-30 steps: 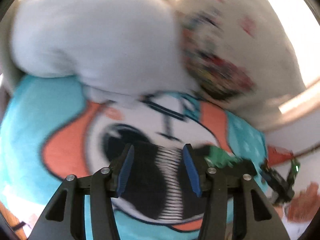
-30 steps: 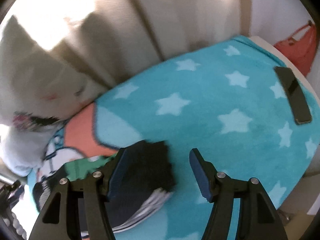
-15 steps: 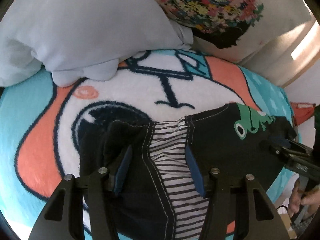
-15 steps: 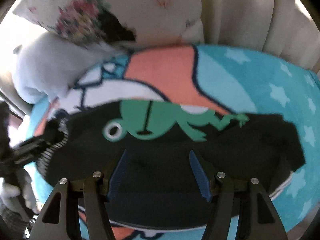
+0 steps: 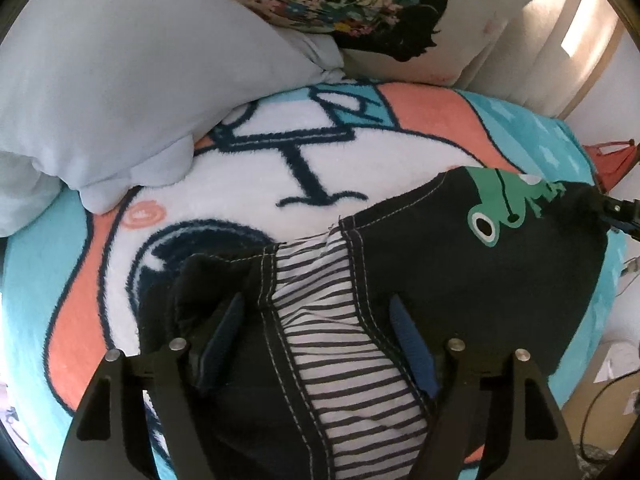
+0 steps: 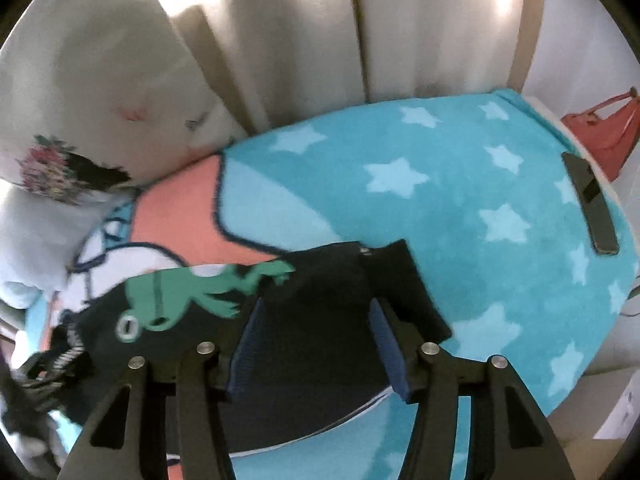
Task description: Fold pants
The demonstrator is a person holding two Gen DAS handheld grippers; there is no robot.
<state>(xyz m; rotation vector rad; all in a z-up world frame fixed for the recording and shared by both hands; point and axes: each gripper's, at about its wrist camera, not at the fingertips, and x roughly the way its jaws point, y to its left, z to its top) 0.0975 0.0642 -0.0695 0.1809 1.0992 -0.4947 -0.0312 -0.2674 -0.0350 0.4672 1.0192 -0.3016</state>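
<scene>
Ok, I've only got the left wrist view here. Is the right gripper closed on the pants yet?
Observer: No. The right gripper is open, its jaws straddling the pants without pinching them.
Operator: Which part is it over?
Observer: The end beyond the frog print, where a dark corner flap lies on the starred blanket.
Operator: Anything in the way on that side?
Observer: A dark phone lies near the blanket's far right edge, apart from the pants.
</scene>
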